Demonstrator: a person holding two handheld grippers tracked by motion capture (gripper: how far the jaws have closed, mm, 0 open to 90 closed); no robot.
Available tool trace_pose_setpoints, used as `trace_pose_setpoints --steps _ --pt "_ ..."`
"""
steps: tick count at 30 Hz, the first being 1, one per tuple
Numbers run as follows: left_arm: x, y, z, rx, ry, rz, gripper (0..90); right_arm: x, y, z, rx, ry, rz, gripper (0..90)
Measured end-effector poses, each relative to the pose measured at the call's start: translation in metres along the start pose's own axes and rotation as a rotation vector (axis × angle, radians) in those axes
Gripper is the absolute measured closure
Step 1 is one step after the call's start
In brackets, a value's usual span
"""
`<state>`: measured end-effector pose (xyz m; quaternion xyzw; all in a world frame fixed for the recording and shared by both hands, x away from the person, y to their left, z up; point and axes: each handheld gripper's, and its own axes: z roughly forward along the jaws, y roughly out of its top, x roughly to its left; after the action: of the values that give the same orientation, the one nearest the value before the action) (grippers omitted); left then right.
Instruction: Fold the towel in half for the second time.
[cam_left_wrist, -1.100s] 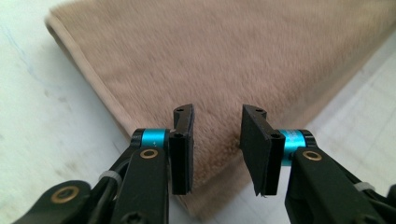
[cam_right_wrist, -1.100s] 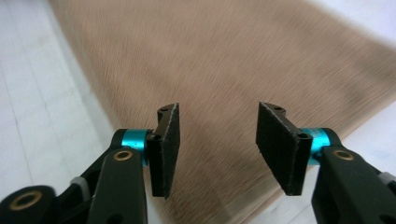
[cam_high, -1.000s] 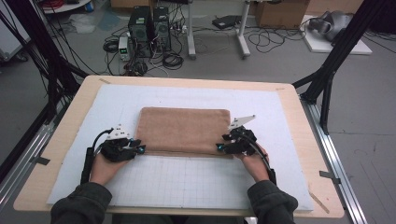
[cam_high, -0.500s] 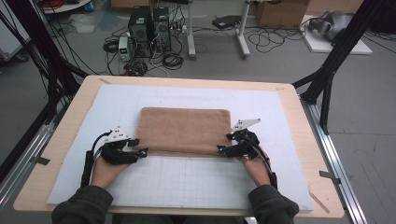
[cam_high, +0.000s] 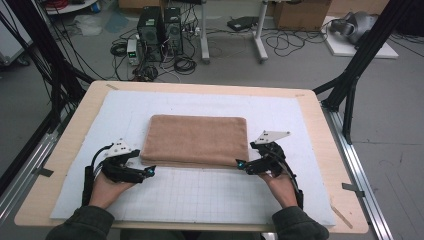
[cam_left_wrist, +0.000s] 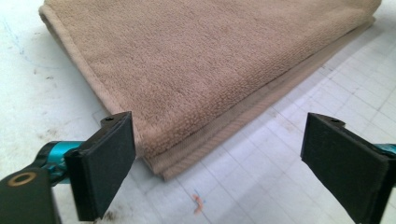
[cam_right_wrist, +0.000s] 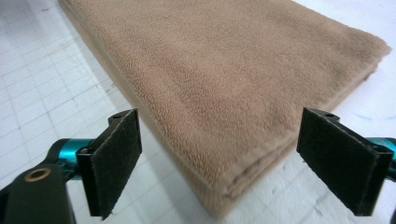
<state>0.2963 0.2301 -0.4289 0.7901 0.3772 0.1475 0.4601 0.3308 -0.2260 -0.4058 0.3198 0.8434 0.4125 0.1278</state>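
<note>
A brown folded towel (cam_high: 197, 140) lies flat on the white grid mat (cam_high: 210, 195), in the middle of the table. My left gripper (cam_high: 150, 171) sits just off the towel's near left corner, and its jaws have just been opening. In the left gripper view the left gripper (cam_left_wrist: 219, 144) stands open, with the towel (cam_left_wrist: 210, 65) corner lying between the pads (cam_left_wrist: 109, 158) untouched. My right gripper (cam_high: 240, 165) is at the near right corner, its jaws also just opened. The right gripper (cam_right_wrist: 219, 140) gapes wide around the towel (cam_right_wrist: 224, 79) corner without touching it.
The mat covers a wooden table (cam_high: 320, 130) whose edges run close on all sides. Black frame posts (cam_high: 360, 65) stand at the right and left. Computers (cam_high: 160, 25) and cables lie on the floor beyond the far edge.
Both grippers' jaws have spread apart and let go of the towel's near corners. The right hand has drawn slightly back to the right. The towel stays flat.
</note>
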Motion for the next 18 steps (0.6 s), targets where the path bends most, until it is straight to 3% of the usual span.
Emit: trace_pose_setpoints --steps 3,18 --pt "0.000 -0.002 -0.006 -0.007 -0.012 -0.022 7.6 0.001 -0.003 -0.007 -0.005 0.002 0.004 12.2" --pt "-0.006 -0.008 -0.028 -0.037 0.004 0.005 6.2 0.009 -0.027 -0.041 -0.057 -0.028 0.011 11.8"
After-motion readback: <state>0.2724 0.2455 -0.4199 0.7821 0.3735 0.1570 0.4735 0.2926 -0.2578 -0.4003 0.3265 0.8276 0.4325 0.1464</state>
